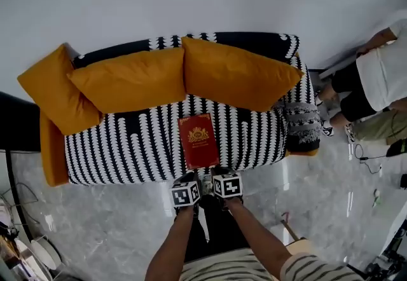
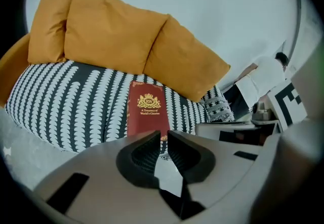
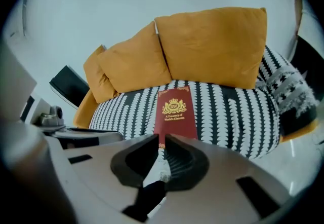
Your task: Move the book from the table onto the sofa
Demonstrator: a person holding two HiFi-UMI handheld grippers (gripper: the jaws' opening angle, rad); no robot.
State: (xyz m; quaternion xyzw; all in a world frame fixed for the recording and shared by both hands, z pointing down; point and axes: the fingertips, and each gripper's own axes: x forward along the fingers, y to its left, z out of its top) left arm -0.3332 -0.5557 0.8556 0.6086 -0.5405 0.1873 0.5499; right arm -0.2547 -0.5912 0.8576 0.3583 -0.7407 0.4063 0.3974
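A: The book [image 1: 198, 140] lies flat on the sofa [image 1: 121, 146], cover up, on the patterned seat in front of the orange cushions [image 1: 235, 73]. Looks done to me. What's left to go wrong?

B: Its near end is close to the seat's front edge. From above it seems fully supported, but in both gripper views the jaws cover that end, so I can't tell whether any of it overhangs. If it does, I'd guess a soft seat could let it tip toward the floor [image 1: 114, 222].

A: And the tools?

B: The left hand-held gripper [image 2: 164, 137] has its jaws drawn to a narrow slit with nothing between them. The right hand-held gripper [image 3: 161, 139] is the same, narrow and empty. Both hang just beside the book's near end, off the seat's front.

A: So a bump is the risk.

B: Yes. A low or forward move could clip that end and drag the book off. A smooth cover would probably slide easily on the fabric.

A: Anything else nearby?

B: A person [image 1: 375, 76] stands beyond the sofa's right end, well apart from the book.
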